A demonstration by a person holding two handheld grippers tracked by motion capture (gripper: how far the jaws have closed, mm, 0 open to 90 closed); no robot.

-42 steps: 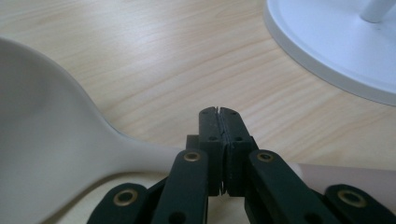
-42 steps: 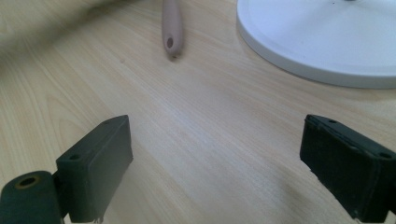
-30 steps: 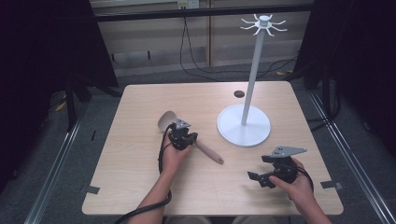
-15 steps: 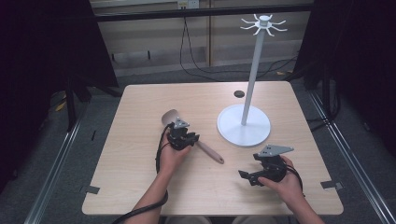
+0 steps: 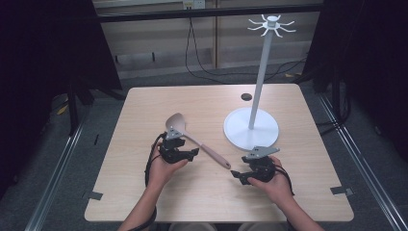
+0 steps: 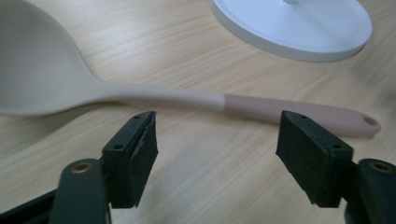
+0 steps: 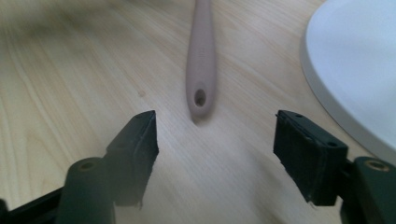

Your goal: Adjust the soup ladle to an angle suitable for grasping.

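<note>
The right hand-held gripper (image 5: 236, 175) has been swung leftward, jaws wide, toward the spoon (image 5: 192, 139) handle's near end. The left hand-held gripper (image 5: 191, 154) is kept wide beside the handle; nothing is gripped yet.

The spoon (image 5: 192, 138) is showing two tones, a pale beige bowl and neck going into a dusty pink handle end with a small hole in it, and it's lying on a light wood-grain table (image 5: 144, 197) with fine brownish streaks running through it. The stand (image 5: 251, 129) near the right edge is looking plain white, base and pole both, while both grippers' jaws are wearing matte black pads on dark bodies.
</note>
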